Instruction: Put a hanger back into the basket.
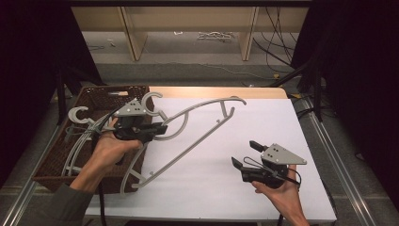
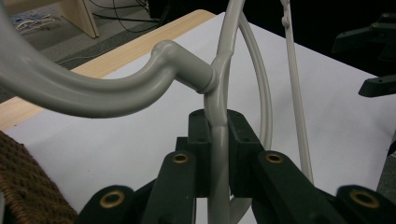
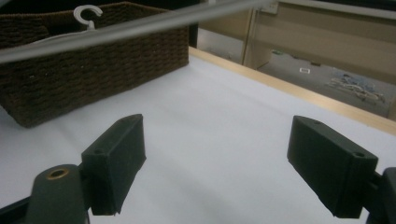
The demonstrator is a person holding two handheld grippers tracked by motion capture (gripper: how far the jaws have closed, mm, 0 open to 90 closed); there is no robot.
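White-covered tabletop (image 1: 244, 141) with a wooden far edge, a dark room around it.
Left tongs (image 1: 157, 130) clamp the grey hanger (image 1: 202, 134) beside the wicker basket (image 1: 101, 96); right tongs (image 1: 244, 154) gape empty above the sheet.

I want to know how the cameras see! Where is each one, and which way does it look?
High view: above the table, looking forward and down; both forearms and hands show.
Left gripper view: on the left tool, looking along its jaws shut on a hanger.
Right gripper view: on the right tool, jaws open, facing the basket.
All three show the hanger and table.
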